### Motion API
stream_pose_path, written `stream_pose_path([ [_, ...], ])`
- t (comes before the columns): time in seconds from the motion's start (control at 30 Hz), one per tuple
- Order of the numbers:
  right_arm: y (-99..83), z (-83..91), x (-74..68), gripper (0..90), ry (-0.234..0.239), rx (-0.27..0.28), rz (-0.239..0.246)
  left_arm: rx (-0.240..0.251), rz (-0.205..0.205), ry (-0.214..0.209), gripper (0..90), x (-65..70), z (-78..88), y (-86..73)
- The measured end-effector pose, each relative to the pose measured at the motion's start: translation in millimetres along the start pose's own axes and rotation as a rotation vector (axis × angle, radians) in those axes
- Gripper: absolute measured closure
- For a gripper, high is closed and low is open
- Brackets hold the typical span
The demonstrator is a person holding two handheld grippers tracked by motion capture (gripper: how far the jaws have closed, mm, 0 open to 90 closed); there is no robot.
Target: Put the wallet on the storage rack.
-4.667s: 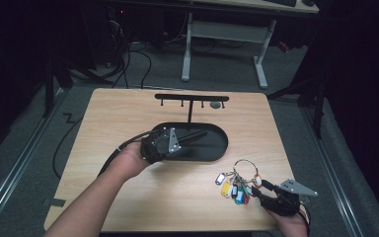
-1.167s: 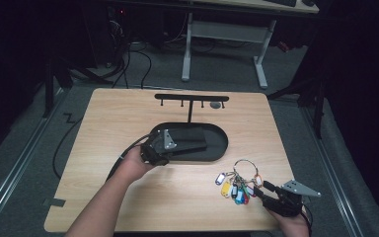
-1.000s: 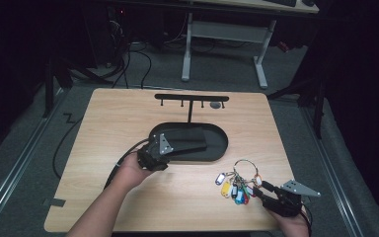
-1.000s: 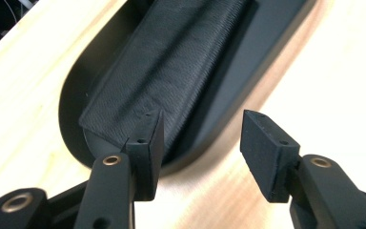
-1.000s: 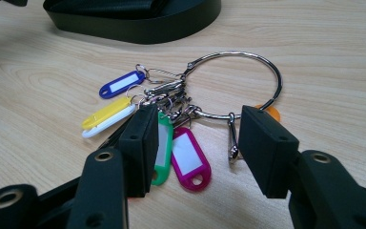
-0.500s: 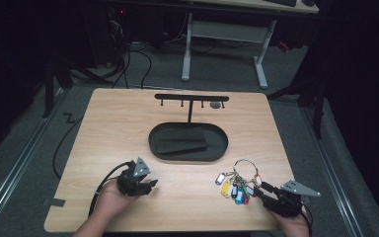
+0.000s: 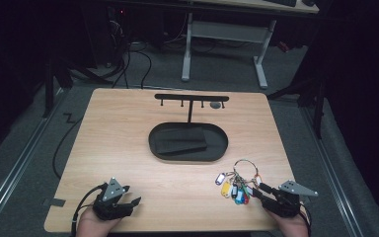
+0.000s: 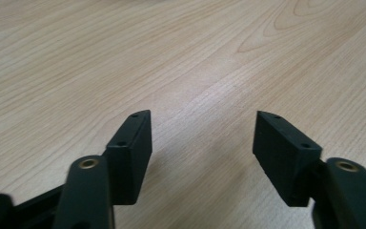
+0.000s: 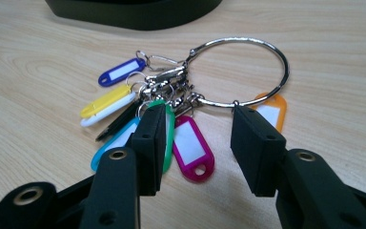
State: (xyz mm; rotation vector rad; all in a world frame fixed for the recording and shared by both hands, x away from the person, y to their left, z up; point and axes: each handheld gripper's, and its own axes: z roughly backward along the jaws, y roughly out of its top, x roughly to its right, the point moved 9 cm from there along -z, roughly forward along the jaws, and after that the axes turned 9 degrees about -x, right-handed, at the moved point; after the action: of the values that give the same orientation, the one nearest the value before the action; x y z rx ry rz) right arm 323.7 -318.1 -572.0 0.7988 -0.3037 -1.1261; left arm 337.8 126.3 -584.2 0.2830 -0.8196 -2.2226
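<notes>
A bunch of coloured key tags [image 7: 233,188] on a steel ring [image 9: 284,71] lies flat on the wooden table at the front right. My right gripper [image 7: 257,191] points at it from the front edge. Its jaws [image 9: 198,129] have just been closing. They straddle the magenta tag [image 9: 193,145], and the pads stand clear of it. The green tag [image 9: 169,129] sits partly behind the left jaw. My left gripper [image 7: 131,205] rests low at the front left. Its jaws [image 8: 202,129] have just been opening over bare wood with nothing between them.
A black oval tray [image 7: 187,159] holding a dark flat slab [image 7: 180,140] sits mid-table. Behind it rises a black T-shaped hook stand [image 7: 191,97]. The tray's edge [image 9: 133,12] lies just beyond the keys. The person's hands come in over the front edge.
My left gripper has drawn back from the tray's left end to the front left of the table, and its jaws stand wider. The right gripper and the keys stay put.
</notes>
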Motion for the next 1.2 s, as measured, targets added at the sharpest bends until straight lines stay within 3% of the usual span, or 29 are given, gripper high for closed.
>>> stream_pose_path([
  [0.17,-1.0,-0.4,-1.6,61.0,-0.034,-0.033,0.028,0.027,-0.007,0.004,34.2,-4.2,5.9,-0.2],
  [0.3,2.1,1.7,-2.7,60.9,-0.071,-0.086,0.034,0.024,-0.044,0.003,33.5,-6.6,5.2,-1.6],
  [0.47,7.8,1.8,-9.3,60.8,-0.102,-0.187,0.092,0.05,-0.009,-0.029,33.6,-8.5,7.7,2.4],
  [0.63,11.1,3.0,-7.2,60.8,-0.113,-0.278,0.096,0.051,-0.036,-0.023,33.8,-5.2,10.1,2.7],
  [0.8,23.6,0.5,-9.1,60.3,-0.131,-0.328,0.116,0.066,-0.035,-0.025,34.0,-5.7,13.1,4.5],
  [0.97,42.3,-12.2,-17.0,57.9,-0.121,-0.398,0.146,0.052,-0.034,-0.036,33.9,-6.4,8.4,2.9],
  [1.13,57.6,-36.0,-23.1,56.6,-0.124,-0.525,0.161,0.049,-0.068,-0.034,34.1,1.8,7.2,3.8],
  [1.2,63.4,-44.0,-24.8,56.2,-0.126,-0.551,0.165,0.046,-0.1,-0.023,34.2,7.1,8.4,4.1],
])
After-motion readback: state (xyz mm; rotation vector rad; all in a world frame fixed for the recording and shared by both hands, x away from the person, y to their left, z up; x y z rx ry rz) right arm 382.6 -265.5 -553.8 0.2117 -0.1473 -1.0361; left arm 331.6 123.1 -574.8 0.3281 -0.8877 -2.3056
